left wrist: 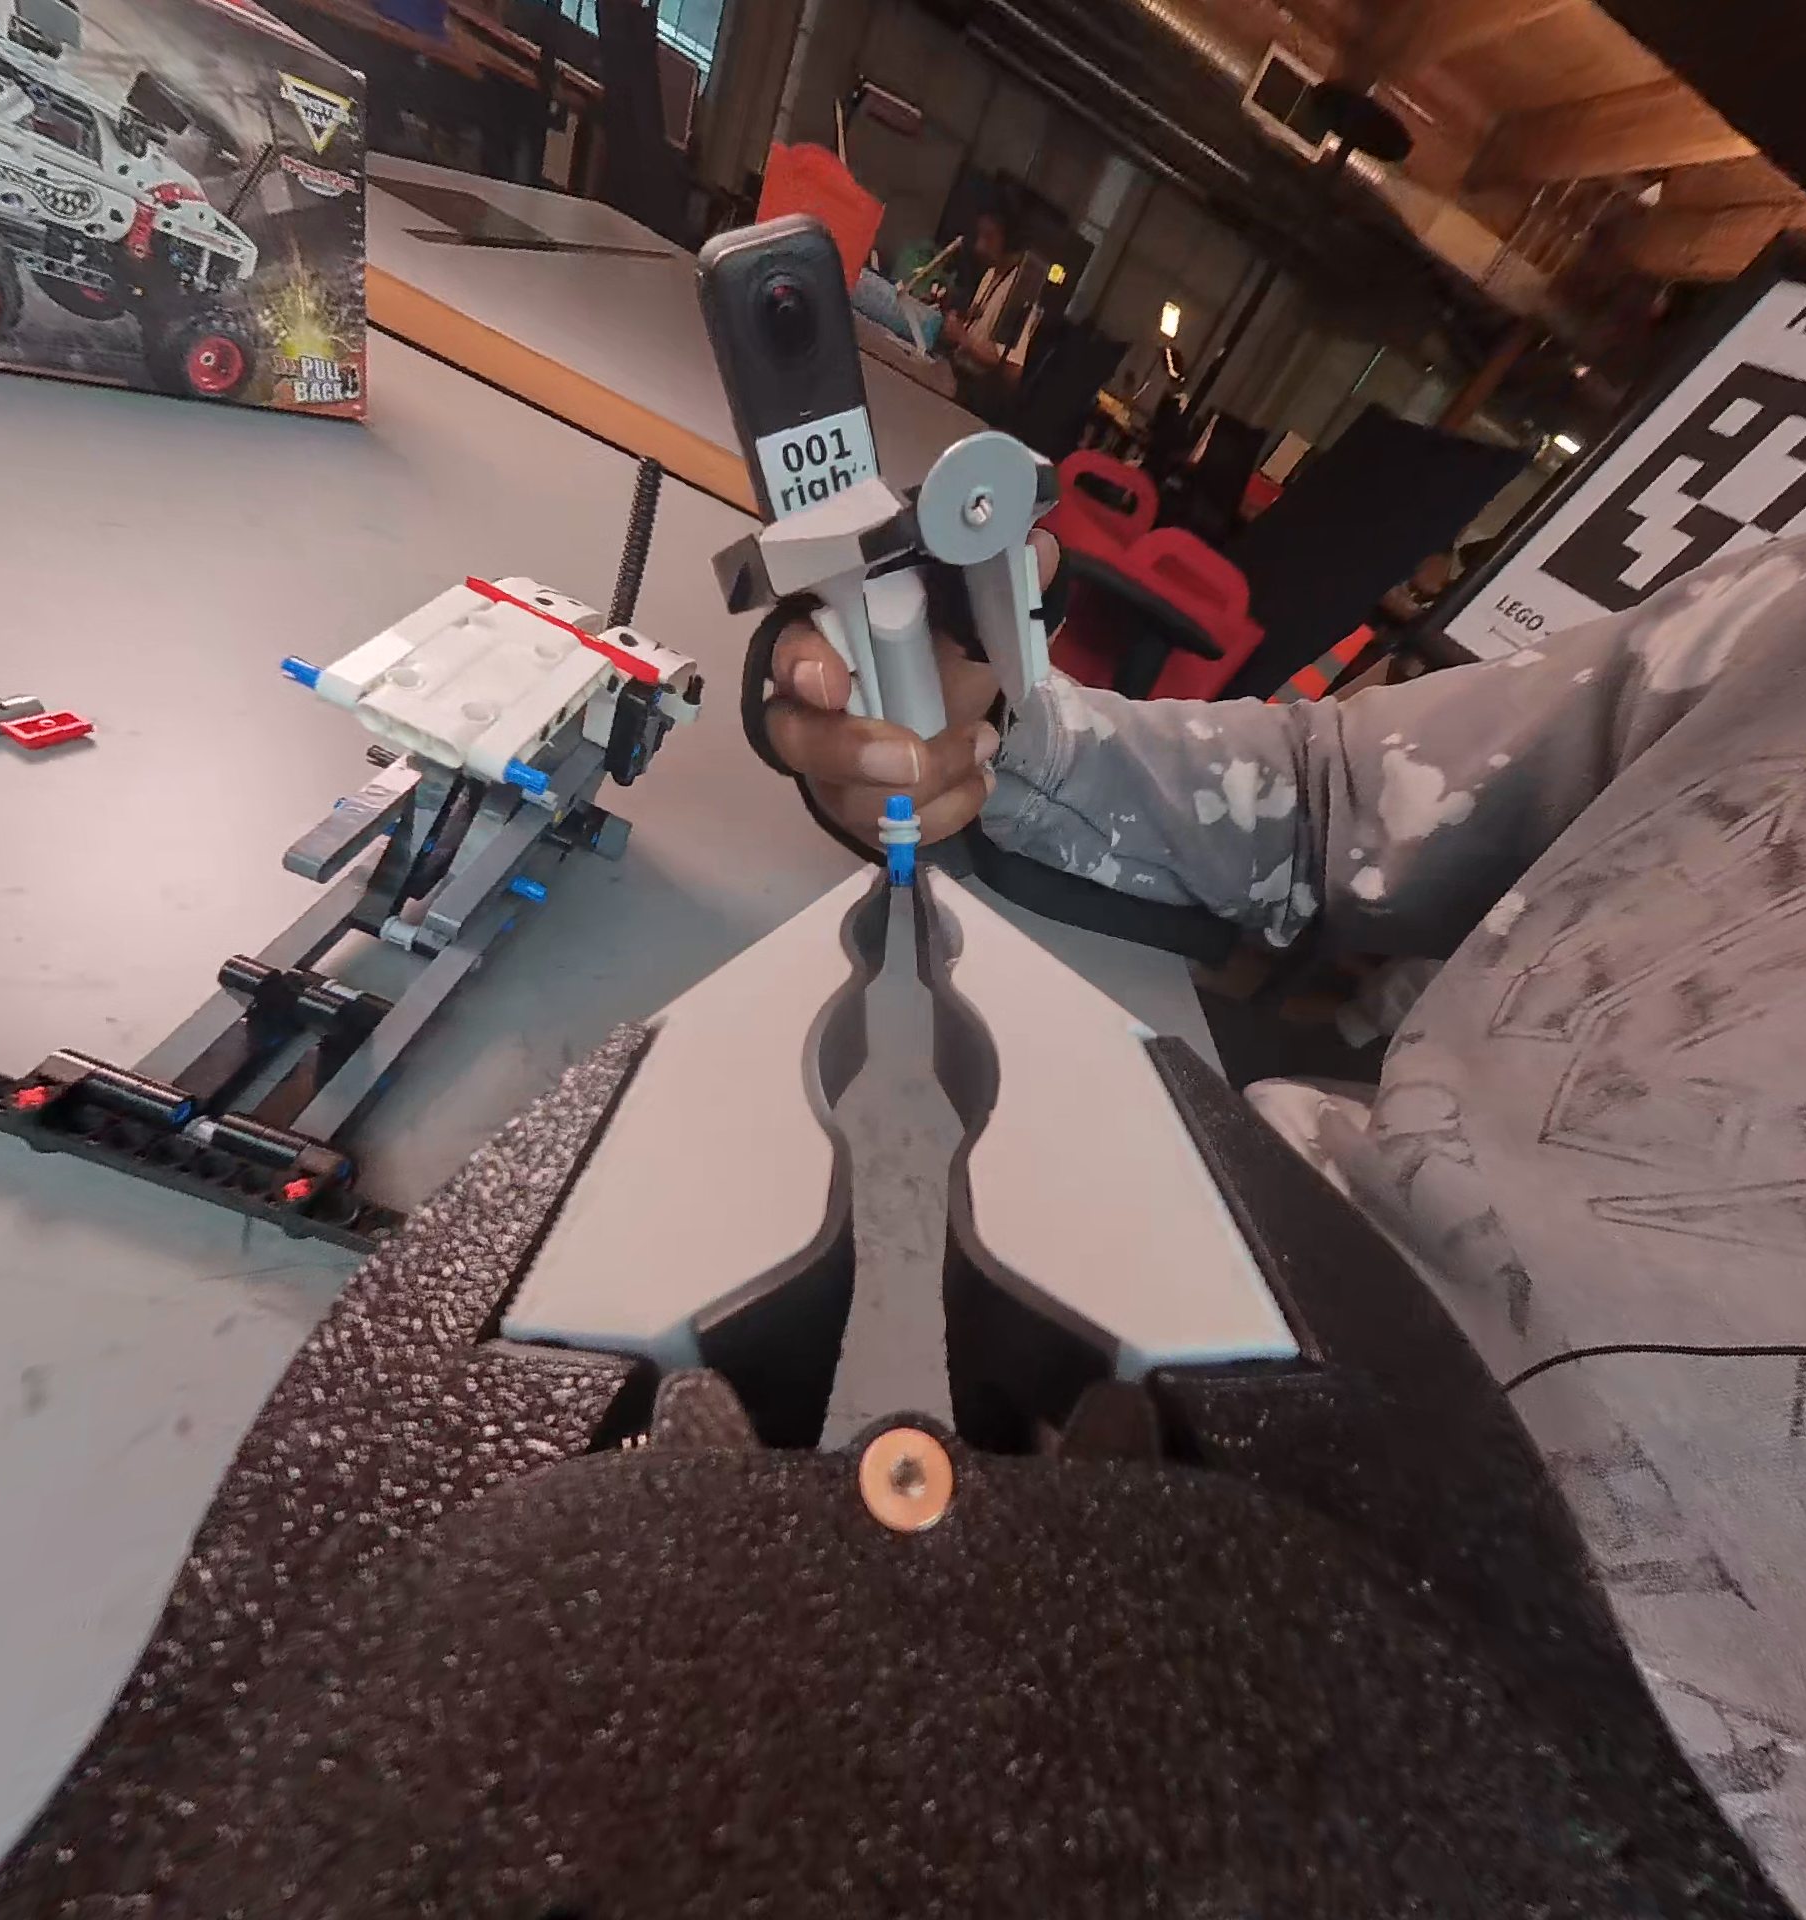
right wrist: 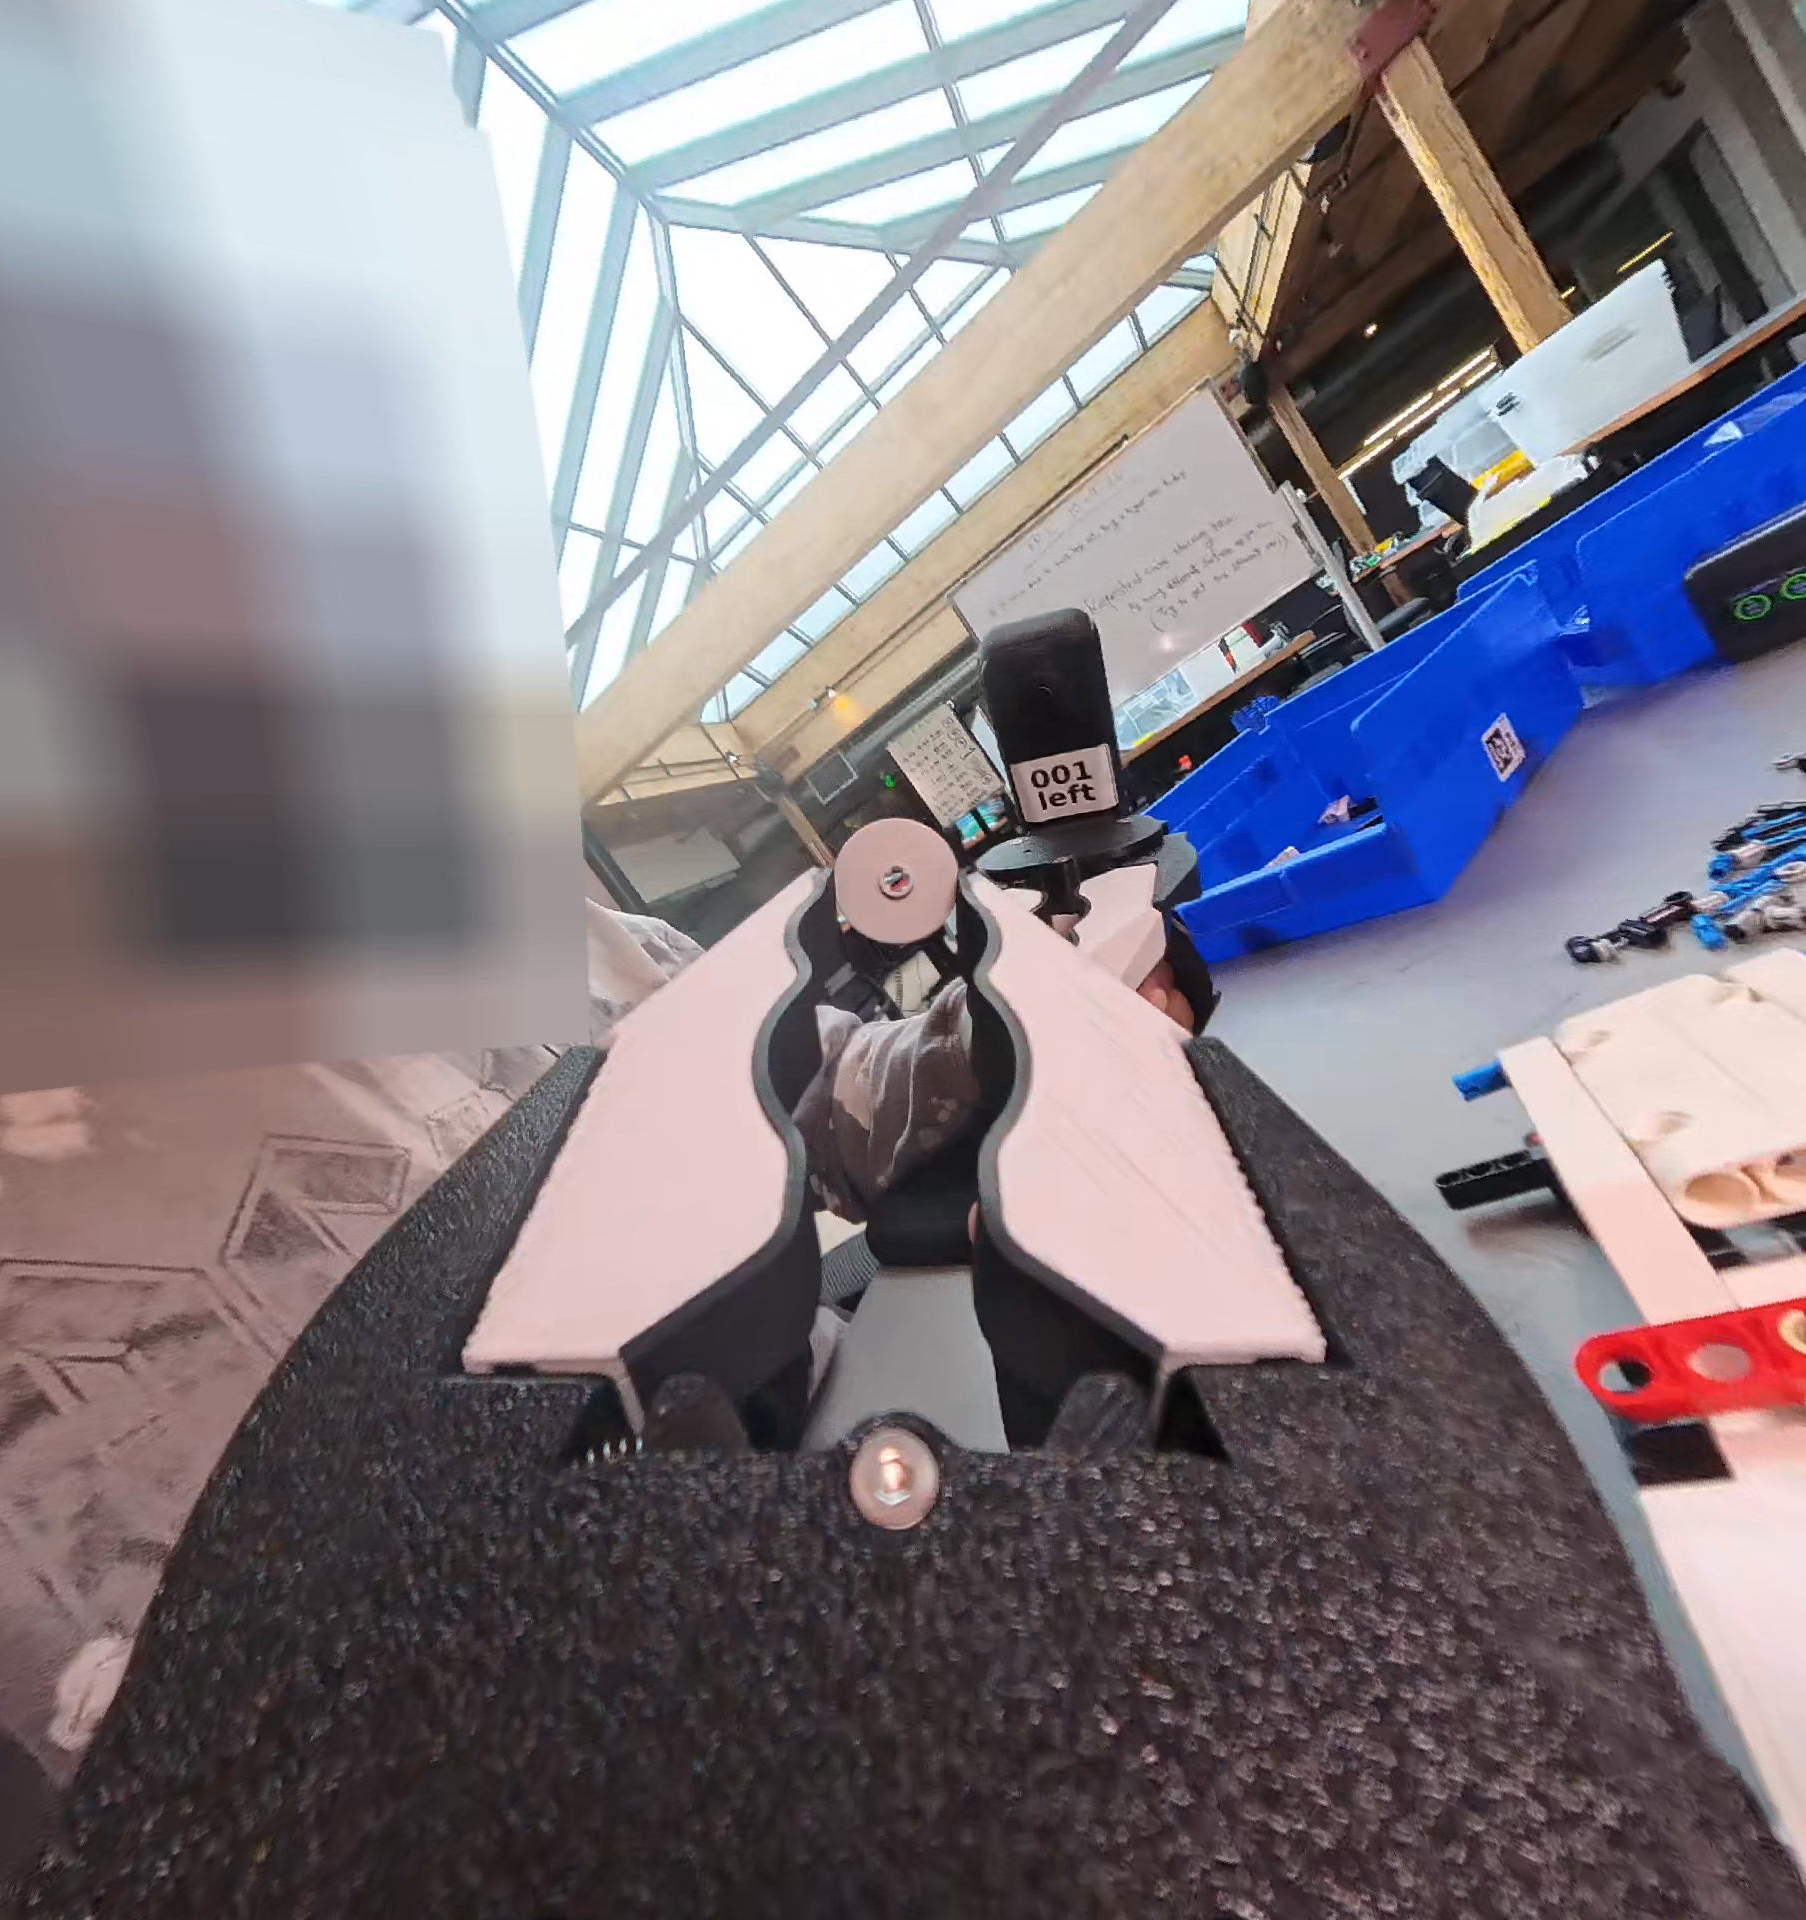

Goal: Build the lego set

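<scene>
Left fingers [left wrist: 900, 878] pinch 1 blue pin [left wrist: 898, 831] — grey-collared — right fingers [right wrist: 894, 914] clenched, nothing held.

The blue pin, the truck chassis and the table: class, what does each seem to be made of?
Blue pin: apparently hard moulded plastic, glossy, with a crisp pale collar. Truck chassis: likewise plastic, with smooth white panels and grey and black holed beams. Table: matt grey, scuffed, perhaps laminate; its exposed edge looks like wood.

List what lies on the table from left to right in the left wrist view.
Red plate → half-built truck → blue pin pinched in the left gripper, with the right gripper just behind.
</scene>
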### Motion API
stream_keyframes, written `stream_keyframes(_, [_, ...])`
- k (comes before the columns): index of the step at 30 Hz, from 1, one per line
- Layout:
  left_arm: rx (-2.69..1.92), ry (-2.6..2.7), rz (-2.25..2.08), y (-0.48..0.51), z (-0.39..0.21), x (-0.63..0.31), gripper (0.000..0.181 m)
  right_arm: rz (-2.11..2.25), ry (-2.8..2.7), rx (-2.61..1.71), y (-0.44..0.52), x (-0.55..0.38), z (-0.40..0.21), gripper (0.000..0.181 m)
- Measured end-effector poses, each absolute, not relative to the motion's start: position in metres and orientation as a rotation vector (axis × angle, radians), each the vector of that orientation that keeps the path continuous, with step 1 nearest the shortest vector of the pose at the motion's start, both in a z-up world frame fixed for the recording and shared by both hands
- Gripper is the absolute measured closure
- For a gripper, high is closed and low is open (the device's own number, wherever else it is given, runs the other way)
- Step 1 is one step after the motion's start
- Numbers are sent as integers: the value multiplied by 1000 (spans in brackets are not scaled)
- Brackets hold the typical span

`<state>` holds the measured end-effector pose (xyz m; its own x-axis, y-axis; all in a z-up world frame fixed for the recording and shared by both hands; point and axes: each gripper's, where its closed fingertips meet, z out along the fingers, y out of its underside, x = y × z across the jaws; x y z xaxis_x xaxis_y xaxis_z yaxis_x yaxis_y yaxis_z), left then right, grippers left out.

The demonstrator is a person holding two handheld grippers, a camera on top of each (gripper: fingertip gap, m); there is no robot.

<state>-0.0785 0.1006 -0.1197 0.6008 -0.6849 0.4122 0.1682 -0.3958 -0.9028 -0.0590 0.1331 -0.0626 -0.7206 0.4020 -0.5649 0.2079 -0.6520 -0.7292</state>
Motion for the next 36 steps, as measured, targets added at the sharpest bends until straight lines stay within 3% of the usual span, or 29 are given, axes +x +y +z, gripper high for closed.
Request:
stream_keyframes(9, [-1749, 425, -1082, 95, -118, -71, 178, 2500, -1338, -1187, 122, -68, -79, 159])
stream_keyframes(21, [-1902, 514, -1001, 93, -145, -60, 178, 2107, -1761, -1251, 95, -72, -125, 159])
stream_keyframes(36, [-2094, 705, -624, 94, -187, -64, 178, 1690, -2037, -1306, 94, -70, -165, 158])
